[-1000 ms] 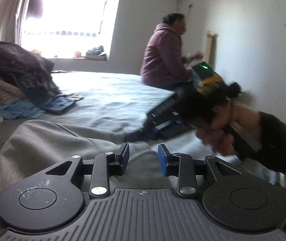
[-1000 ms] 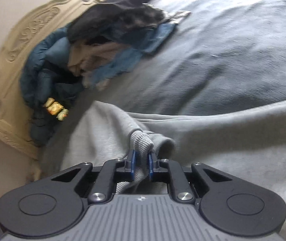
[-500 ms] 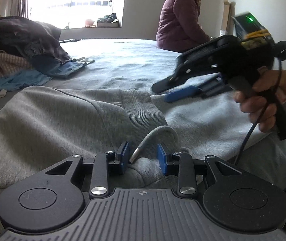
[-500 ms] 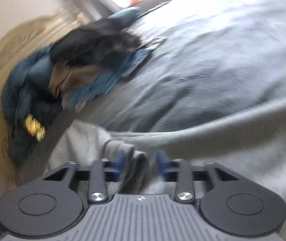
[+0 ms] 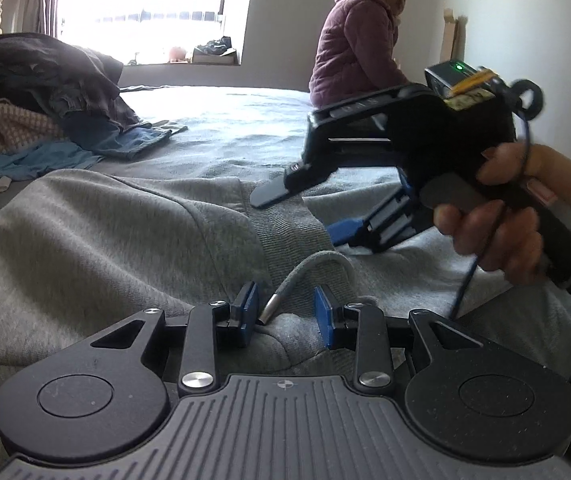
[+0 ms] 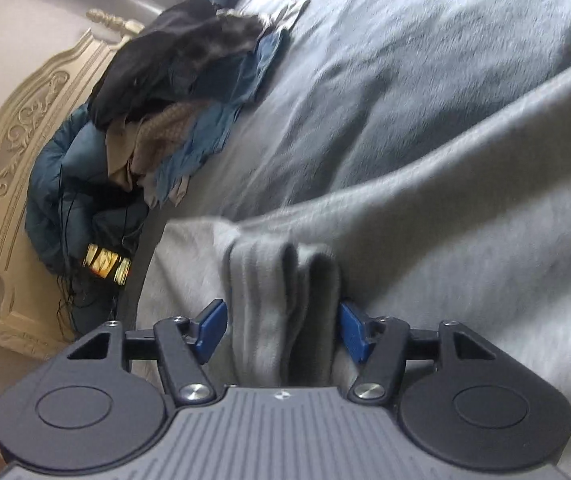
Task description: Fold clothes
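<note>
One grey sweatshirt point(image 5: 125, 232) is the job, spread soft and rumpled across the near part of the bed point(image 5: 221, 120) and filling the foreground of both wrist views. It looks like thick fleece: limp, a little weighty for cloth, not slippery or fragile, and likely to sag and drag rather than hold a shape, so I judge it best taken at firm edges. The ribbed cuff point(image 6: 281, 300) is the sturdiest hold; it stands bunched in folds between the pads of the right tool point(image 6: 281, 332), whose jaws have just been opening and now stand wide, so the cuff sits loose between them rather than pinched. The ribbed band point(image 5: 285, 232) running across the sweatshirt would be another firm edge. The left tool point(image 5: 285, 316) rests low on the fleece with its jaws partly apart and gripping nothing; the metal tip of the drawcord point(image 5: 309, 276) lies in the gap, just beside the left pad point(image 5: 247, 312), and could catch or be grabbed by mistake. Beyond the sweatshirt, toward the carved headboard point(image 6: 17, 140), a pile of other clothes point(image 6: 173, 92) sits well apart, dark and blue pieces heaped together, leaving open blanket between. A person in a purple jacket point(image 5: 353, 44) sits at the far edge of the bed, also well apart from the sweatshirt. Nearer, the right hand point(image 5: 513, 216) and its cable point(image 5: 469, 276) hang above the sweatshirt's right side, where a fold might cross.
</note>
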Motion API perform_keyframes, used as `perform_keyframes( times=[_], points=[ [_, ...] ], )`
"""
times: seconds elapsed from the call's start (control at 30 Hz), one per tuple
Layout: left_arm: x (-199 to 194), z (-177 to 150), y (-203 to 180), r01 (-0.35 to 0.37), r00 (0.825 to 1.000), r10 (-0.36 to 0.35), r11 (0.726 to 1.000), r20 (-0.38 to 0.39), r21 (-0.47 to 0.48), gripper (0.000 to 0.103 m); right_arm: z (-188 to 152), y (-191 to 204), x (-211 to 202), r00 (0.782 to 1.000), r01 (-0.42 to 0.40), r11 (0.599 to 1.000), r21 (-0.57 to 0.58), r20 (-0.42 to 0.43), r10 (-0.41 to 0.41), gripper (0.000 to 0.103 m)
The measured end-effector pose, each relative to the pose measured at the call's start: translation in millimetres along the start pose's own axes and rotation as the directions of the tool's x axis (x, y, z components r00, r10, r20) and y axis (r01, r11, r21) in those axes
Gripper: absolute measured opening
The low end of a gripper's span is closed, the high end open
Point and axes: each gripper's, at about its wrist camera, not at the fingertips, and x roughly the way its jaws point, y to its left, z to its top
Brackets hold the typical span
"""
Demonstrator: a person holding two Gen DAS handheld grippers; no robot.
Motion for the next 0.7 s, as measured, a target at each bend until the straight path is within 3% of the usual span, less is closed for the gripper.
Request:
perform_keyframes(
  times=[0.2,0.33,0.43,0.53,0.57,0.7],
  points=[
    [-1,-1,2,0.011,1.0,-0.01,1.0,0.006,-0.017,0.031,-16,7,5,1.0,-0.015,1.0,-0.01,-0.016,0.015,0.063],
    [-1,-2,2,0.011,1.0,-0.011,1.0,0.009,-0.028,0.031,-33,20,5,1.0,-0.01,0.995,-0.098,-0.018,0.008,0.062],
    [-1,-3,0,0.009,1.0,-0.009,1.0,0.008,-0.011,0.031,-42,18,-2,1.0,-0.029,0.994,-0.103,-0.014,0.028,0.057],
    [-1,-2,-1,0.004,1.0,-0.004,1.0,0.007,-0.009,0.031,-43,9,1,0.999,-0.037,0.998,-0.06,0.011,0.037,0.047],
    [-1,-1,0,0.003,1.0,-0.003,1.0,0.007,-0.02,0.031,-44,8,1,0.999,-0.039,0.998,-0.052,0.023,0.041,0.036],
    [-12,3,-7,-0.013,1.0,0.014,0.999,0.026,-0.03,0.031,-50,11,-8,0.995,-0.053,0.995,-0.085,0.076,0.06,0.026]
  ],
)
